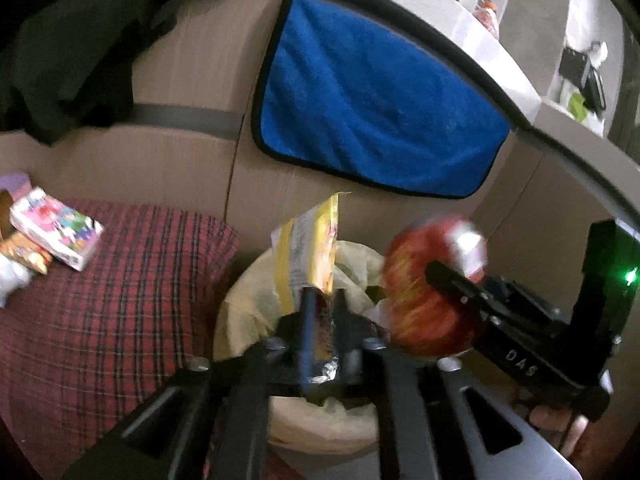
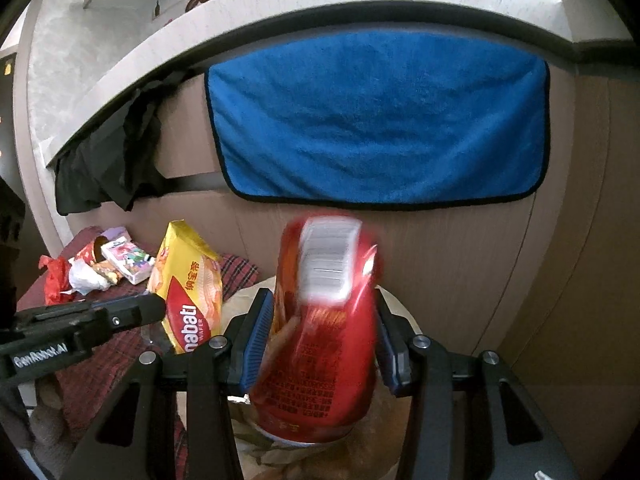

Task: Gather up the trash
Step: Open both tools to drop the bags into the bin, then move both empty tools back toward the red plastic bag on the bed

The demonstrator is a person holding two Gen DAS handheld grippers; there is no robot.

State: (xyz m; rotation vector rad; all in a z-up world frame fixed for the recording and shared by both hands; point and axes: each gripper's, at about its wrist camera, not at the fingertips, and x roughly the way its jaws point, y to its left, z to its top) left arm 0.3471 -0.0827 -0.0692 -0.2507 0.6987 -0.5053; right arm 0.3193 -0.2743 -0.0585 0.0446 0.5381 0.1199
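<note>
My left gripper [image 1: 322,300] is shut on a yellow Nabati wafer wrapper [image 1: 310,248] and holds it upright over a bin lined with a pale bag [image 1: 256,304]. The wrapper also shows in the right wrist view [image 2: 192,292]. My right gripper [image 2: 326,316] holds a red snack canister [image 2: 324,320], blurred by motion, between its blue pads [image 2: 256,340] above the bin; there is a small gap at the right pad. The canister shows in the left wrist view [image 1: 424,292], beside the wrapper.
A red plaid cloth [image 1: 112,288] lies left of the bin with more litter on it: a colourful small box [image 1: 56,226], a crumpled white paper [image 2: 86,276] and a red wrapper [image 2: 54,280]. A blue towel [image 2: 376,120] and a black garment [image 2: 108,160] hang on the wooden panel behind.
</note>
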